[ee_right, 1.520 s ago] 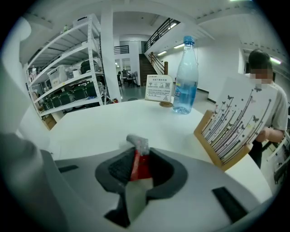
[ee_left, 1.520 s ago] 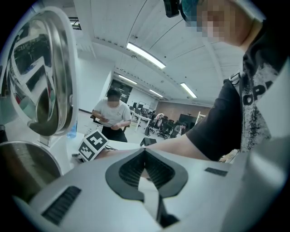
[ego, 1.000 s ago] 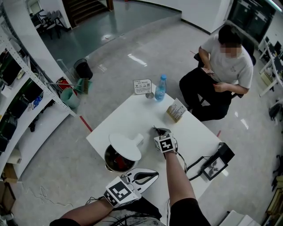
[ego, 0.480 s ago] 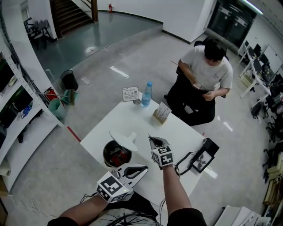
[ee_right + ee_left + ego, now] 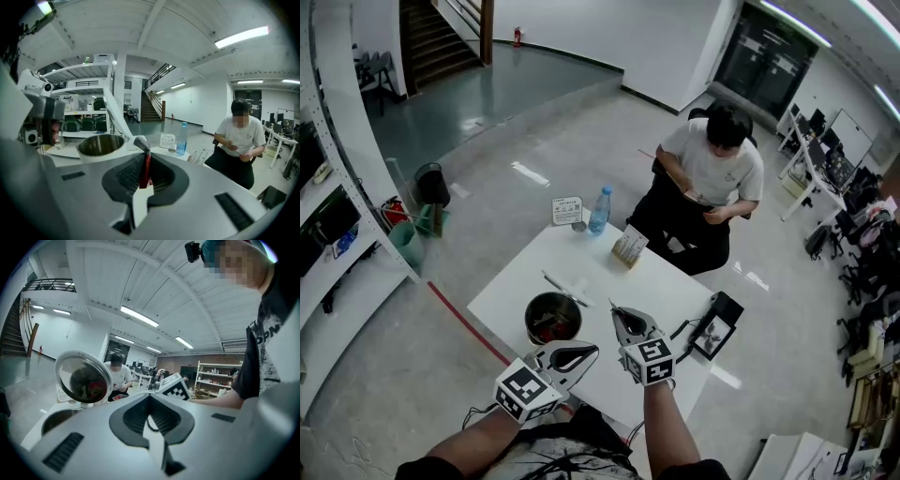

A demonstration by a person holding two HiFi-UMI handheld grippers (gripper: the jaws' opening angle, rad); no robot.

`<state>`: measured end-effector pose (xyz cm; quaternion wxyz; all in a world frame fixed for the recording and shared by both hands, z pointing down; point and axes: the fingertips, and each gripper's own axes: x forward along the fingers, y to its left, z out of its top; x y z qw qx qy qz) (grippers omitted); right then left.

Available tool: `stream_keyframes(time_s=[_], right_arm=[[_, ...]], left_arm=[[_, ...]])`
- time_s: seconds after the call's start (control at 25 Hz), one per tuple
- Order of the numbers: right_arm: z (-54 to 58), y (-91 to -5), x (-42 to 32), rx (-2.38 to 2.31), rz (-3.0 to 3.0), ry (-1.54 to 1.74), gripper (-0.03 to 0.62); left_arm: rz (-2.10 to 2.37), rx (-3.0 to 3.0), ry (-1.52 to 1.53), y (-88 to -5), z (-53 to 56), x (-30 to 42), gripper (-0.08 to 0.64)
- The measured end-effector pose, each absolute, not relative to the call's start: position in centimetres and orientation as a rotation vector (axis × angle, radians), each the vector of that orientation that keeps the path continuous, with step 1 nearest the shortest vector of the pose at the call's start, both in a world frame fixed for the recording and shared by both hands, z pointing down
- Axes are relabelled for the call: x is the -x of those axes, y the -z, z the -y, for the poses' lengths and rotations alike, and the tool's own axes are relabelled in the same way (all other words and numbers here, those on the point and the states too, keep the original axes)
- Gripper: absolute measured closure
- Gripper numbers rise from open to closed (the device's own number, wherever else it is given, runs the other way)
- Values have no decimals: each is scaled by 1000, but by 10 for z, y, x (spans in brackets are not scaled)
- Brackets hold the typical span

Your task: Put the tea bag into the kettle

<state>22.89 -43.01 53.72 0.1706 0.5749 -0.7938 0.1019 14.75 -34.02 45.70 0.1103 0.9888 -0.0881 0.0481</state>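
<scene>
L gripper (image 5: 150, 399) sits nearest, on the near side of the kettle (image 5: 531, 319). Jaws look closed tip to tip w/ nothing clearly held; a thin dark curl shows at the seam, can't tell what.

R gripper (image 5: 143, 154) is just to the right of the kettle and a bit nearer than its rim. Jaws are pinched nearly flat on the tea bag (image 5: 147, 171), a thin red piece standing upright btwn the pads. So the bag is in the R grip, beside the kettle and not over the mouth.

The kettle's lid (image 5: 84, 378) is tipped up on the far side, so the mouth is open. Something red lies inside; can't tell what.

Past the kettle on the table (image 5: 609, 272) are a small box (image 5: 629, 247) and a bottle (image 5: 599, 210). A seated person (image 5: 712, 169) is beyond.

Progress, approx: bag gripped and lid open are done. Left to do: carry the bag over the mouth and release.
</scene>
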Motion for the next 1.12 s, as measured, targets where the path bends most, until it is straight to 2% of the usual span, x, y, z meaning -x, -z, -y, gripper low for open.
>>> stream_keyframes(time_s=[0.6, 1.12], right_arm=[[359, -455, -163, -1607, 2424, -53, 575], [375, -454, -116, -1488, 2501, -26, 575]], left_arm=[[407, -2971, -56, -442, 353, -81, 551], [573, -2943, -19, -440, 366, -30, 551]])
